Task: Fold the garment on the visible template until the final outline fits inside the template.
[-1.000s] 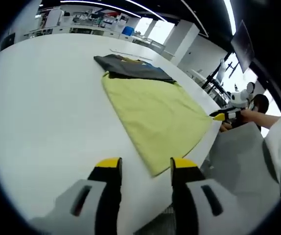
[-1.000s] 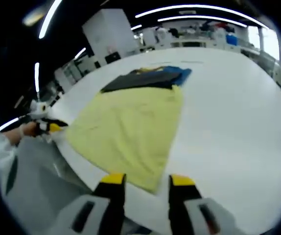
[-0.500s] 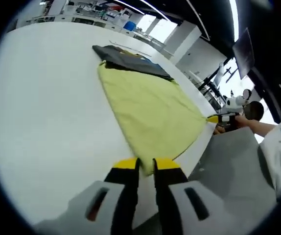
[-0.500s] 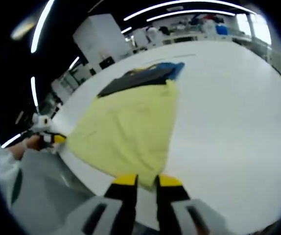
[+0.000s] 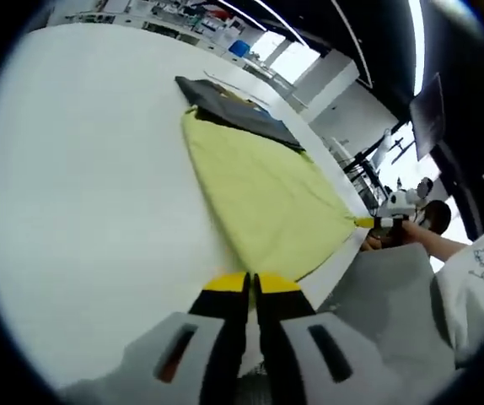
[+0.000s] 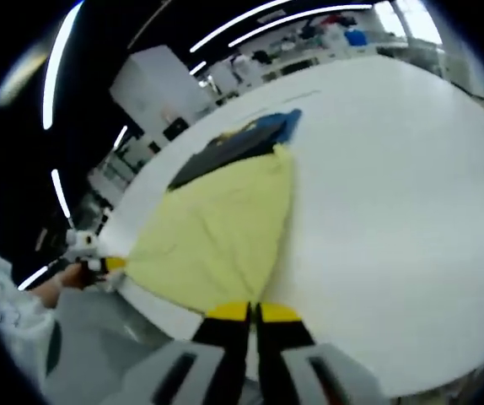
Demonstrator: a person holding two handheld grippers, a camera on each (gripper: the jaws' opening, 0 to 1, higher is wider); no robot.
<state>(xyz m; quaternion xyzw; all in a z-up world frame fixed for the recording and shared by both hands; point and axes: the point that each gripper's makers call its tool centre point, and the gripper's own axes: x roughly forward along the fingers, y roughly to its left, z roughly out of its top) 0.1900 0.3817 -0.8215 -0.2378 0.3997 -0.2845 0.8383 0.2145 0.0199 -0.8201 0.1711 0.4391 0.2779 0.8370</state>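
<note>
Corners first: you have each tool closed on a near corner of the pale yellow fabric garment, which lies spread flat on the white round-edged table and stretches straight ahead from both sets of jaws. In the left gripper view, the left gripper shows its yellow-tipped jaws pressed together with the cloth's corner just at the tips. In the right gripper view, the right gripper is likewise pinched together at the opposite near corner. I judge both to be clamped on the fabric, though the cloth between the tips is too thin to see clearly.

At the far end of the garment, ahead of both tools, sits the dark grey flat sheet with a bit of blue at one edge; the yellow cloth's far edge meets or slightly overlaps it. Whether that sheet is the template, I cannot tell.

You appear to be at the start of a fold: grip taken, nothing lifted yet. Your next move calls for raising both corners together, evenly, and carrying them forward toward the far edge so the near half lays over the far half. Keep the two tools level so the hem stays straight and the cloth does not drag.
</note>
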